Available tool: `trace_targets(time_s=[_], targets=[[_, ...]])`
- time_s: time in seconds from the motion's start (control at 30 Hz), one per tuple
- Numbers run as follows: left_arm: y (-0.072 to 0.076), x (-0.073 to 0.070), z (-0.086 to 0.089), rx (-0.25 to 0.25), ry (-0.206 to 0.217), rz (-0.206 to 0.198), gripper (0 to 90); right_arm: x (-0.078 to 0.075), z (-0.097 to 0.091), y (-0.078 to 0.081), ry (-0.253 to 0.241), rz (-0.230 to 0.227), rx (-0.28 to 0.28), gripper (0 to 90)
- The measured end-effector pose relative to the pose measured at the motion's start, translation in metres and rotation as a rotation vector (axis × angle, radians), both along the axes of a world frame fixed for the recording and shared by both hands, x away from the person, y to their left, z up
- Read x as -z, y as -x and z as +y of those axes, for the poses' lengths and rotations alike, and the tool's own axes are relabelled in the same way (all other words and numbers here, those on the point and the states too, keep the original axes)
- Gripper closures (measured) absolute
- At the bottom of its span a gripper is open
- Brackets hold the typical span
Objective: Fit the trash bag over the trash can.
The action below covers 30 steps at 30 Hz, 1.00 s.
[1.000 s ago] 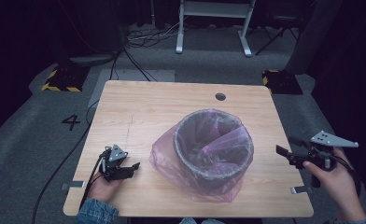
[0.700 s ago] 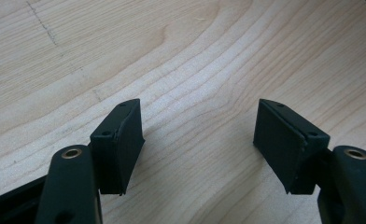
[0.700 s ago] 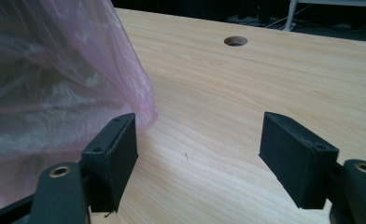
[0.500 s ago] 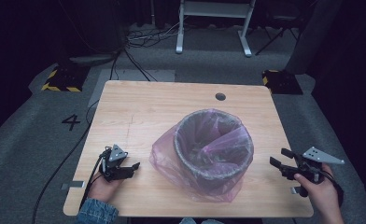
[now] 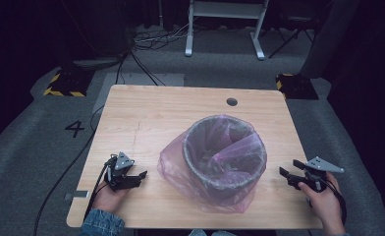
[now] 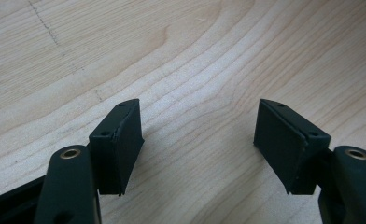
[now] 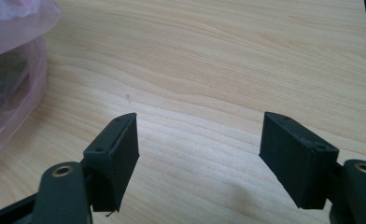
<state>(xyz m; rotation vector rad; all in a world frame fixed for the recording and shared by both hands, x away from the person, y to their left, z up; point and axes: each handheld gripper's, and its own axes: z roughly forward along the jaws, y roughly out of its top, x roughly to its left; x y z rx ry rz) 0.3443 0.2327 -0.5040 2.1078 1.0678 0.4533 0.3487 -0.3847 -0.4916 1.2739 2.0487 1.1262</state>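
The right gripper [image 5: 289, 175] is sitting lower in the frame than before, jaws apart (left gripper [image 5: 137, 176] too); the bin [image 5: 224, 152] is standing upright, mouth up.

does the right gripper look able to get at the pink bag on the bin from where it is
Probably yes: the right gripper has its jaws open and empty, and bare table lies between it and the pink bag around the bin.

Upright grey bin [image 5: 224, 157] (pink bag-lined [image 5: 173, 164]) stands mid-table, right of centre.
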Motion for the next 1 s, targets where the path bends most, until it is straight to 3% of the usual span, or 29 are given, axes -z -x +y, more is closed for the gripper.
trace_targets(time_s=[0.1,0.33,0.47,0.53,0.67,0.77,0.9,1.0], targets=[[0.0,0.0,0.0,0.0,0.0,0.0,32.3,0.006,0.002,-0.005,-0.017,0.006,0.02,28.6],[0.0,0.0,0.0,-0.001,-0.001,0.0,32.2,0.01,0.007,-0.018,0.03,0.132,0.032,26.8],[0.0,0.0,0.0,-0.001,-0.001,-0.001,32.2,0.011,0.011,-0.023,0.084,0.127,0.063,25.0],[0.0,0.0,0.0,-0.001,-0.001,0.0,32.2,0.011,0.012,-0.027,0.098,0.136,0.078,16.4],[0.0,0.0,0.0,-0.001,-0.001,0.0,32.2,0.012,0.012,-0.032,0.102,0.144,0.078,11.7],[0.0,0.0,0.0,-0.001,-0.002,-0.002,32.1,0.013,0.012,-0.036,0.113,0.176,0.118,0.2],[0.0,0.0,0.0,0.0,-0.005,-0.004,31.9,0.013,0.012,-0.038,0.111,0.177,0.112,0.2],[0.0,0.0,0.0,-0.001,-0.005,-0.003,31.7,0.013,0.013,-0.046,0.112,0.168,0.066,0.1]])
